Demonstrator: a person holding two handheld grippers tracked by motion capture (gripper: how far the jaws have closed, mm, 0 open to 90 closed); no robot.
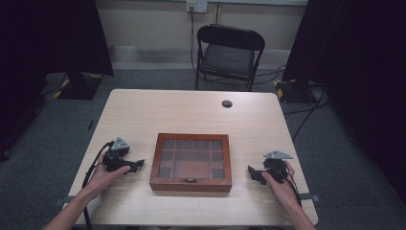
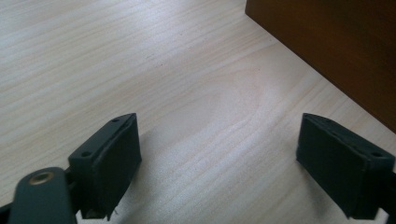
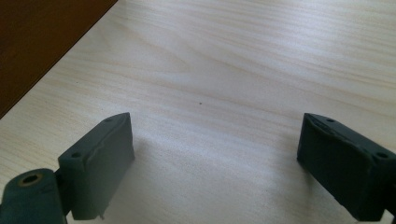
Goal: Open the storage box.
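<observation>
Wooden display box (image 1: 190, 163), rectangular, lies flat near the desk's (image 1: 143, 110) front edge, midway between its sides, long axis parallel to that edge, small metal clasp facing the person. Glass lid shows gridded compartments. Left gripper (image 1: 136, 166) and right gripper (image 1: 253, 173) flank it, jaws wide apart, empty.

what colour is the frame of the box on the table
Reddish-brown wood around a glass lid, on the box; it shows best in the high view.

Both tongs, left (image 1: 140, 164) and right (image 1: 250, 170), gape empty.
</observation>
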